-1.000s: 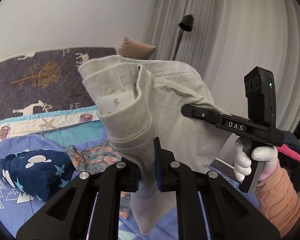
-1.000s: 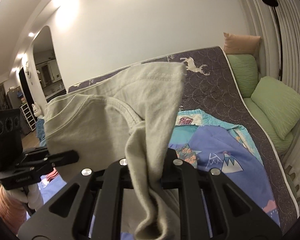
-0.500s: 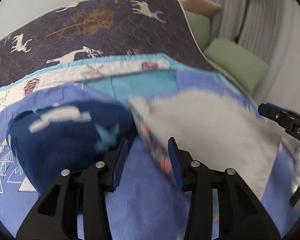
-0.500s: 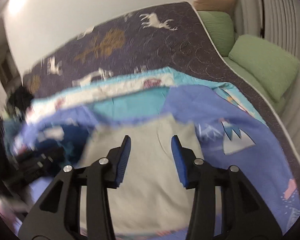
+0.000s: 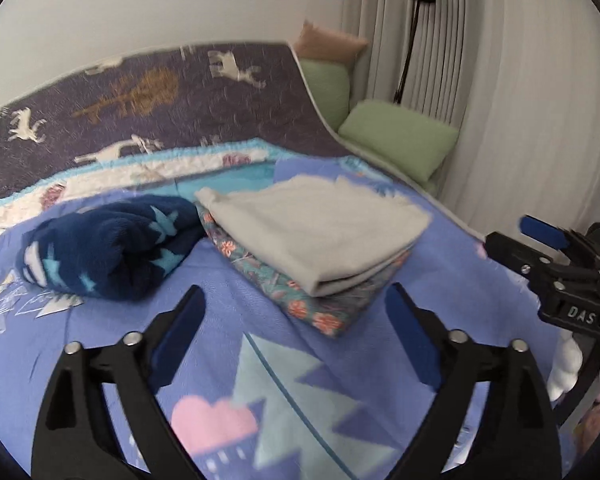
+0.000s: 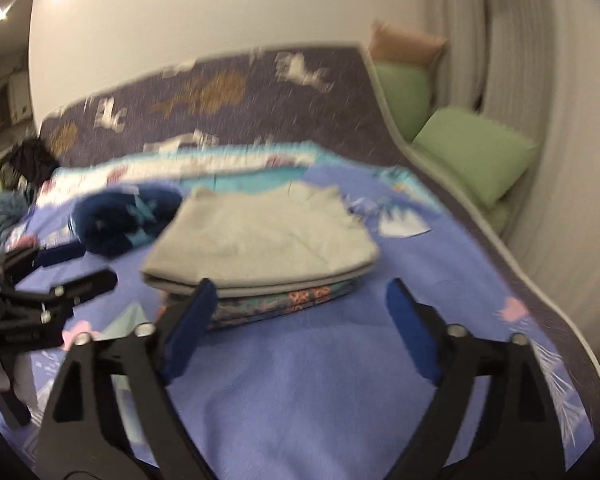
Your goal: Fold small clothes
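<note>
A folded grey garment (image 5: 320, 232) lies on top of a folded floral garment (image 5: 320, 312) on the blue bedspread (image 5: 228, 312); the stack also shows in the right wrist view, grey (image 6: 260, 240) over floral (image 6: 284, 300). My left gripper (image 5: 296, 320) is open and empty, held just in front of the stack. My right gripper (image 6: 300, 320) is open and empty, close before the stack's near edge. The right gripper shows at the right edge of the left wrist view (image 5: 552, 260), and the left gripper at the left edge of the right wrist view (image 6: 44, 300).
A rolled navy fleece with light stars (image 5: 108, 248) lies left of the stack. A dark quilt with deer (image 5: 140, 100) covers the far bed. Green pillows (image 5: 400, 140) and a pink one (image 5: 328, 44) lie at the right by pale curtains and a black lamp (image 5: 416, 20).
One second ago both grippers were shut on the grey garment, held up in the air. It now lies folded on the floral garment, and both grippers have opened wide and pulled back.
</note>
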Demonstrator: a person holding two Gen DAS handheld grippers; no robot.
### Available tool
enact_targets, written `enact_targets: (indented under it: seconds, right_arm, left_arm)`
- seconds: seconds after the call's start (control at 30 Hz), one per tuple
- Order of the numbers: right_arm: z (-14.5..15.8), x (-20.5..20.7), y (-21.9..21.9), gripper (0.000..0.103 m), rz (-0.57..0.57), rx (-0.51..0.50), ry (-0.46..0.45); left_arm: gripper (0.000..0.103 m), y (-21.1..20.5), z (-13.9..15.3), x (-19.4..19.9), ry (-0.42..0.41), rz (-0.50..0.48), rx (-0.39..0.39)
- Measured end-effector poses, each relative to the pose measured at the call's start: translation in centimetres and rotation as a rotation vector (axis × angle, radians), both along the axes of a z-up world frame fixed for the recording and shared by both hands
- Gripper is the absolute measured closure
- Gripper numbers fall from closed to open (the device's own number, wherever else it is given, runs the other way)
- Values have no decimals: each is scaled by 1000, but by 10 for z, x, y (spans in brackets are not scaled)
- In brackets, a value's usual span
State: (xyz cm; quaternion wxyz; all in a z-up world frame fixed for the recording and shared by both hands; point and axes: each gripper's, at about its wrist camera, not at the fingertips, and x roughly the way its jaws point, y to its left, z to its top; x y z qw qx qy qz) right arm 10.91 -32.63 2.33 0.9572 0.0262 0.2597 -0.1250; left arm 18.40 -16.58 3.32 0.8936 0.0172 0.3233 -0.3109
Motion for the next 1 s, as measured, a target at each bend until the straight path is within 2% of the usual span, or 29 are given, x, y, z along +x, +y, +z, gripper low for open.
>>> enact_targets:
  seconds: [0.07,0.2,0.37,0.43,0.53,0.67,1.0]
  right_arm:
    - [16,-32,11,5,-62,-4,-86]
    - [36,-67,17,4,-60,76,-137]
    - [49,-95,25,4,-38,160,-94]
    - [50,-104,29,4,-28,177,-91]
    - [51,-120,39,3,-22,160,-88]
    - [51,-134,52,3,0,146,-68]
    - [52,-163,83,2,37,112,-42]
  left_arm:
    - [2,8,14,-23,-42,33,-16]
    - [2,26,36,-55,-97,84,-46]
    - [2,39,51,-93,-122,174,30]
    - [2,44,56,-106,-132,182,33]
    - [2,54,61,-123,-134,191,18]
    - [2,63,65,-144,-135,241,58]
    - [2,86,58,-180,-97,249,55]
